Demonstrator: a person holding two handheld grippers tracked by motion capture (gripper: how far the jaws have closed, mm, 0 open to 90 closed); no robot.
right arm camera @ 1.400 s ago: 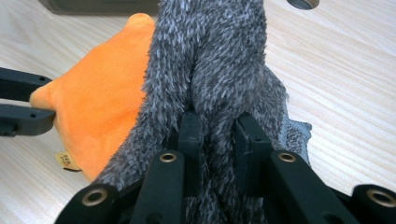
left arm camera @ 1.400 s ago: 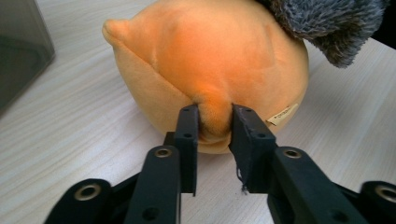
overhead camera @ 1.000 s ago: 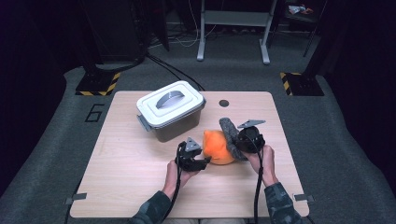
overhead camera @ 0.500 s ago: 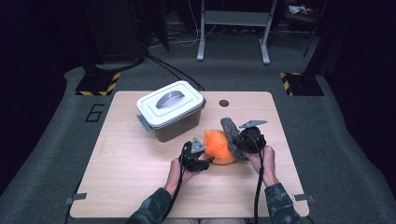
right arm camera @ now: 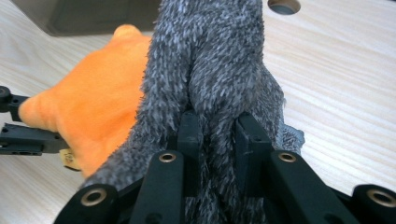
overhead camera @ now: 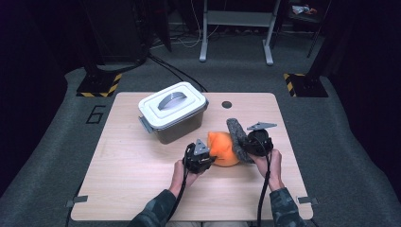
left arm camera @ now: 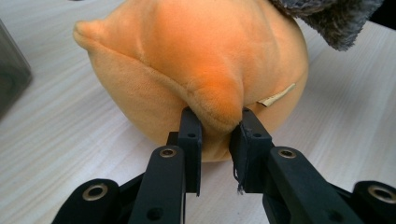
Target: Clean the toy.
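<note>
On the pale wood-grain table (overhead camera: 123, 189), going from the left, one grey plastic storage box (overhead camera: 173, 113) stands with rounded corners, a lighter snap-on lid and a curved handle set into its top; one side latch sticks out at its near left corner. To the right of it and nearer the person lies one plush toy (overhead camera: 226, 147), a rounded, smooth-napped orange body with one coarse, shaggy grey part running over its right side. The left gripper (overhead camera: 206, 154), black and hard-edged with a grey three-cornered plate on top, sits at the toy's left flank; its jaws have just been closing and now stand narrow, pinching a soft pointed fold of the orange fabric (left arm camera: 215, 105) between them, with a small cloth label showing just right of the pinch. Past the toy, the right gripper (overhead camera: 242, 143) has its two jaws drawn close on the long-fibred grey plush (right arm camera: 215, 70), which bulges above and around them. One small dark round hole (overhead camera: 226, 104) sits in the tabletop beyond the toy, toward the far edge.
</note>
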